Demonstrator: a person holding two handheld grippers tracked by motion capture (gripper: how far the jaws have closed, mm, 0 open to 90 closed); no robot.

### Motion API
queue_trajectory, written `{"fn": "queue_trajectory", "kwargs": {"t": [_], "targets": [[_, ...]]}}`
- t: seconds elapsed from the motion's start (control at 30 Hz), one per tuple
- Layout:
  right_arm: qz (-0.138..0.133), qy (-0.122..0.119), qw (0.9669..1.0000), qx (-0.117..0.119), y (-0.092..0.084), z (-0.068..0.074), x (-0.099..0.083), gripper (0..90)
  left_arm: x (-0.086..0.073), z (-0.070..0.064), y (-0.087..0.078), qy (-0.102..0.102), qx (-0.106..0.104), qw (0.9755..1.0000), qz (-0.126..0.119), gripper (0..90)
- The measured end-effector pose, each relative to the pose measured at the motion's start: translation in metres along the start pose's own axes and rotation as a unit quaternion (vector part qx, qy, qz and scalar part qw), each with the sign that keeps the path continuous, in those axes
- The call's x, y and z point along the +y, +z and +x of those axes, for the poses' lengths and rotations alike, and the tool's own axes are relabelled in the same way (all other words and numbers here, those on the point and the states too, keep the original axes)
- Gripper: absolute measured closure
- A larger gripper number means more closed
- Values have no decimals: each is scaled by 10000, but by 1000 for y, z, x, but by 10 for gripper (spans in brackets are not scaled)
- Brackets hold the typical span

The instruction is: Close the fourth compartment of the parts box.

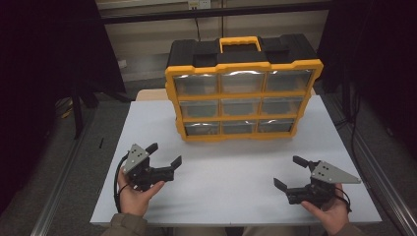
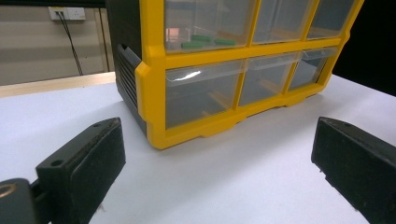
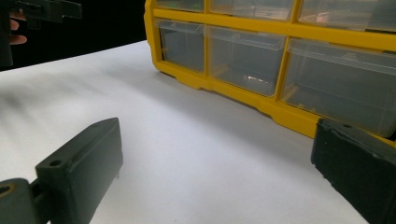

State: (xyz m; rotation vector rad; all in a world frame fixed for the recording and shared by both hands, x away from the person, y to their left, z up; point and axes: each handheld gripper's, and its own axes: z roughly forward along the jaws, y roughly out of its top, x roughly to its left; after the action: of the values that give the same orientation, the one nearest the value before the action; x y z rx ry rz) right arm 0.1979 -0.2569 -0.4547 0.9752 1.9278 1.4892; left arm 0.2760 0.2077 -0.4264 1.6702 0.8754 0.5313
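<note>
My left gripper wide open and empty near the worktop's front-left corner, right gripper likewise front-right, organizer well apart.

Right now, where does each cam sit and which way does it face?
High view: above the person's side, facing forward and down on the white table; both hands, left gripper, right gripper.
Left gripper view: low, facing the drawer organizer corner; own jaws open.
Right gripper view: low, facing its lower drawers; own jaws open.
All share the organizer.
</note>
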Motion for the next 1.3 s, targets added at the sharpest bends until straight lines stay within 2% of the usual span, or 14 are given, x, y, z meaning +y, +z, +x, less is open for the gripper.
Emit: {"fn": "queue_trajectory", "kwargs": {"t": [0.1, 0.23, 0.4, 0.43, 0.47, 0.5, 0.57, 0.63, 0.73, 0.9, 1.3], "targets": [[-1, -7, 10000, 3, 0, 0, 0, 22, -3, 1, -2, -79, -26, 10000, -44, 26], [-2, 3, 10000, 6, 0, 0, 0, 21, -5, 4, -6, -31, 20, 10000, -18, 25], [1, -2, 10000, -2, 0, 0, 0, 21, -7, 7, -9, -46, -41, 10000, -9, 24], [0, -2, 10000, 7, 0, 0, 0, 21, -8, 7, -9, -119, -33, 9999, -65, 20], [0, 1, 10000, 3, 0, 0, 0, 21, -9, 8, -11, -61, 19, 10000, -22, 18], [-2, -3, 10000, 4, 0, 0, 0, 21, -9, 10, -11, -55, -56, 10000, -38, 18], [-2, -1, 10000, 3, 0, 0, 0, 21, -10, 10, -13, -39, -3, 10000, -46, 15], [0, -4, 10000, -3, 0, 0, 0, 21, -11, 13, -14, -23, -96, 9999, -37, 7], [-2, -3, 10000, 5, 0, 0, 0, 21, -14, 13, -16, -69, -35, 10000, -37, 0], [3, -2, 10000, 3, 0, 0, 0, 21, -16, 16, -19, 32, 6, 10000, -27, 0], [-4, -14, 10000, 1, 0, 0, 0, 21, -23, 19, -21, 15, -45, 9999, -97, 1]]}}
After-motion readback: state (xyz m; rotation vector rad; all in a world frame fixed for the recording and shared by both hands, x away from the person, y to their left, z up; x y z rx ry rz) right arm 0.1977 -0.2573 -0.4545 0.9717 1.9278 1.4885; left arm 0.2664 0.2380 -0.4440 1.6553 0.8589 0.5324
